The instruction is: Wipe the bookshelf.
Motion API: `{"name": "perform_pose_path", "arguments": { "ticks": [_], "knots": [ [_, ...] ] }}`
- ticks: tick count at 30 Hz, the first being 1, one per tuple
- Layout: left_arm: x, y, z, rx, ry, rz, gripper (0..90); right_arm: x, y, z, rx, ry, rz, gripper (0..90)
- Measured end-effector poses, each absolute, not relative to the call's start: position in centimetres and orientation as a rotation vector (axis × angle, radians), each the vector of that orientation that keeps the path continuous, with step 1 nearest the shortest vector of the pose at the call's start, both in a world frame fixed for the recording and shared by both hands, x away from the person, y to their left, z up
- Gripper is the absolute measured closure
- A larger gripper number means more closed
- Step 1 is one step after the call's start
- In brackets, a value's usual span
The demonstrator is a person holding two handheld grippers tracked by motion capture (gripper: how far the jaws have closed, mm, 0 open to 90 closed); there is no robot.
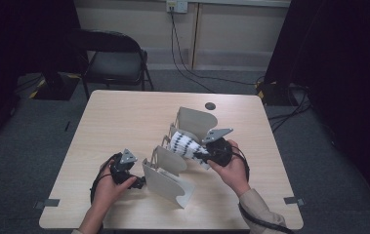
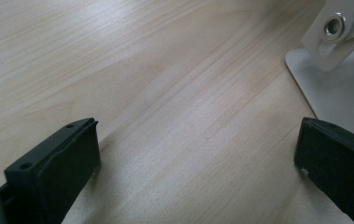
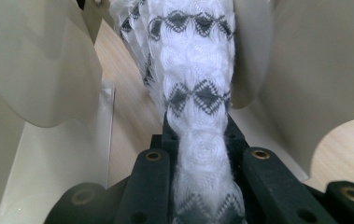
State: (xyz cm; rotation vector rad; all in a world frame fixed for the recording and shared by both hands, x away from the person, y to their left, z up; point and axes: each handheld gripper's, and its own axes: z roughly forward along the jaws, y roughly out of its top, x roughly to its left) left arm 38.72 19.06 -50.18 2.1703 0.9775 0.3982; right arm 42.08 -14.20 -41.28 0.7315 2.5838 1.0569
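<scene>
Centrally in the high view, the right gripper [image 1: 199, 156] is clamped on a patterned white cloth [image 1: 186, 145] between rack panels [image 1: 165, 183]; the left gripper [image 1: 141, 182], jaws apart, rests beside the rack. Next, likely lifting the cloth clear.

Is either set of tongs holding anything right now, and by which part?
The right tongs are shut on the white patterned cloth, pinching a bunched end between the rack dividers. The left tongs stand open over the table, holding nothing.
</scene>
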Motion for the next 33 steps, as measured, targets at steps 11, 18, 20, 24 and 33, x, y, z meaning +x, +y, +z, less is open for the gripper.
{"name": "perform_pose_path", "arguments": {
  "ticks": [11, 18, 20, 24, 33],
  "knots": [
    [38.7, 19.0, -50.2, 2.170, 0.977, 0.398, 0.0, 42.4, -13.4, -44.1, 0.780, 2.617, 1.000, 78.4],
    [38.7, 19.0, -50.2, 2.170, 0.977, 0.398, 0.0, 42.3, -13.2, -46.0, 0.791, 2.659, 0.961, 78.4],
    [38.7, 19.0, -50.2, 2.170, 0.976, 0.398, 0.0, 42.2, -13.1, -46.5, 0.788, 2.673, 0.940, 78.4],
    [38.7, 19.0, -50.2, 2.170, 0.977, 0.397, 0.0, 42.0, -13.2, -46.9, 0.785, 2.679, 0.936, 78.4],
    [38.7, 19.0, -50.2, 2.170, 0.976, 0.397, 0.0, 41.1, -14.0, -43.3, 0.693, 2.636, 0.992, 78.4]
  ]
}}
